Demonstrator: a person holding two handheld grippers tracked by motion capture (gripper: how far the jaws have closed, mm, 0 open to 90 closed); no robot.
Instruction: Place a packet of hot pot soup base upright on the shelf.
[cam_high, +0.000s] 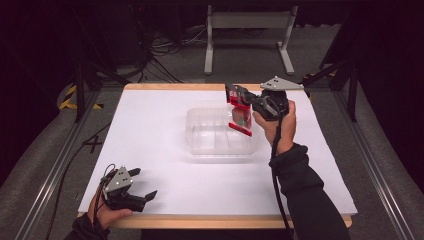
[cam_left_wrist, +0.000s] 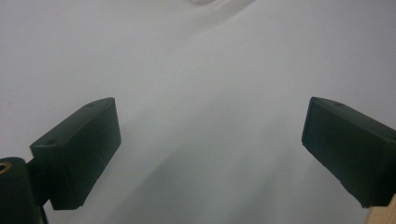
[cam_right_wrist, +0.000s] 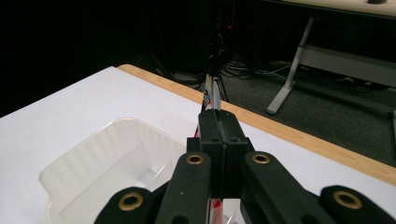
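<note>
A flat red and clear packet (cam_high: 241, 116) hangs from my right gripper (cam_high: 235, 94), whose jaws are shut on the packet's upper edge. It dangles over the right end of a clear plastic tub (cam_high: 200, 142) in the middle of the white table. In the right gripper view the closed jaws pinch the thin packet (cam_right_wrist: 210, 91) edge-on, with the tub (cam_right_wrist: 81, 172) below and to the left. My left gripper (cam_high: 145, 184) rests at the table's near left corner, held by a hand. Its fingers (cam_left_wrist: 77, 156) stand wide apart over bare white tabletop.
The white table (cam_high: 150, 125) has a wooden rim (cam_high: 210, 220) along its near and far edges. Beyond the far edge are a grey table frame (cam_high: 247, 30) and cables (cam_high: 160, 55) on the floor. Metal rails (cam_high: 55, 165) run along both sides.
</note>
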